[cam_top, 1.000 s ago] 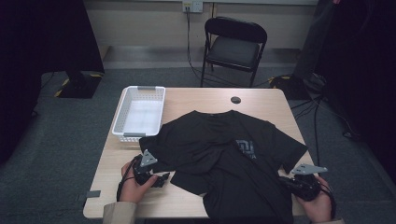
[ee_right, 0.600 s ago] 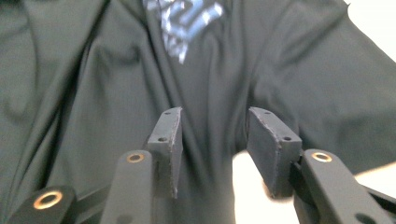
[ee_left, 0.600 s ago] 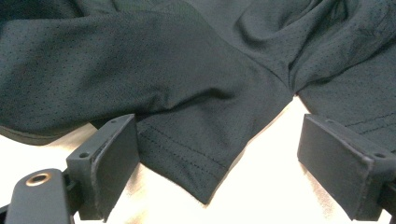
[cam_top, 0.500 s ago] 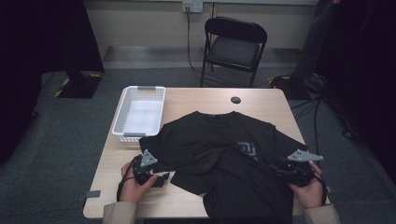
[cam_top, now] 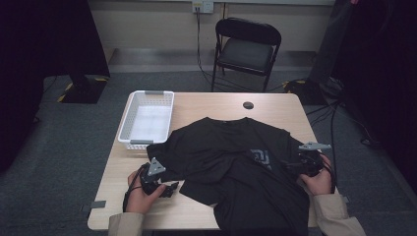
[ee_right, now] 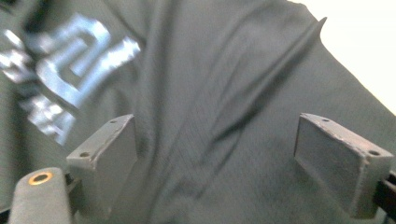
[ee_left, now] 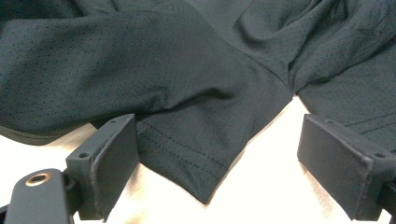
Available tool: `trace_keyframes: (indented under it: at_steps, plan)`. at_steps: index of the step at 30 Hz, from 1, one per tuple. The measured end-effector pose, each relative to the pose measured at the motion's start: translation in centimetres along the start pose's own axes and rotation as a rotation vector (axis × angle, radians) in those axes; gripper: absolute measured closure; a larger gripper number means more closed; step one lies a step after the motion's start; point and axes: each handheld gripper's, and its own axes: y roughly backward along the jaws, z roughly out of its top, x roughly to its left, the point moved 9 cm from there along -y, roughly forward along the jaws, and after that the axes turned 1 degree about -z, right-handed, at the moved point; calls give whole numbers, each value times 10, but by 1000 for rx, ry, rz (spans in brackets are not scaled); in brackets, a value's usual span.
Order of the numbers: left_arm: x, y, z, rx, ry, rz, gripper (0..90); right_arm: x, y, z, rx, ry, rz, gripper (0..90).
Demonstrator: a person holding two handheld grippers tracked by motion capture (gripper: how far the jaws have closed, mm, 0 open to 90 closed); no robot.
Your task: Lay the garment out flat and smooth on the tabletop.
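I am folding the black T-shirt (cam_top: 236, 162) lying crumpled on the worktop (cam_top: 206, 105). My right gripper (cam_top: 290, 166) has just been opening its fingers, now wide above the fabric; my left gripper (cam_top: 169, 188), fingers wide, is straddling a sleeve hem (ee_left: 196, 158). Next I am needing to close on that hem.

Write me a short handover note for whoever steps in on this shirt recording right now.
Left hand-held gripper: open at the table's near left, a sleeve corner of the black mesh T-shirt between its jaws, not pinched.
Right hand-held gripper: jaws have just been opening; open over the shirt's right side, nothing gripped.
Shirt lies rumpled on the wooden table, partly folded, its lower part over the near edge. White plastic basket stands empty beside it.
Left: folding it flat; perhaps into the basket.
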Motion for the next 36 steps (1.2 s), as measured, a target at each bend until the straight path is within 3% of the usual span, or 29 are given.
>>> trace_keyframes:
  at_steps: [12,14,16,18,20,22,23,25,27,29,30,33,36]
  plan:
    - [-5,6,3,-19,-15,3,147,0,-4,-2,-20,-14,27,75]
    - [-15,15,15,-72,-24,-12,145,0,-4,-2,-20,-15,28,75]
    - [-33,25,27,-113,-19,-55,154,0,-4,-2,-20,-14,28,74]
    - [-55,28,32,-124,-39,-107,260,1,-4,-2,-20,-15,26,75]
    - [-71,23,30,-96,-62,-124,425,1,-4,-2,-20,-18,22,75]
    - [-80,9,23,-28,-79,-128,431,1,-3,-2,-20,-19,22,75]
    - [-80,9,23,-28,-79,-128,490,1,-3,-2,-20,-19,22,75]
    - [-81,-3,14,46,-82,-116,506,1,-3,-2,-20,-19,21,75]
    - [-81,-4,15,43,-82,-130,636,1,-3,-2,-20,-19,22,74]
    - [-81,0,14,70,-91,-126,803,1,-3,-2,-20,-19,22,74]
    - [-82,3,11,89,-84,-138,838,1,-3,-2,-20,-19,22,74]
    - [-81,17,2,124,-64,-163,860,1,-3,-2,-20,-19,22,75]
    - [-77,44,-15,104,-37,-199,862,1,-3,-2,-20,-20,22,75]
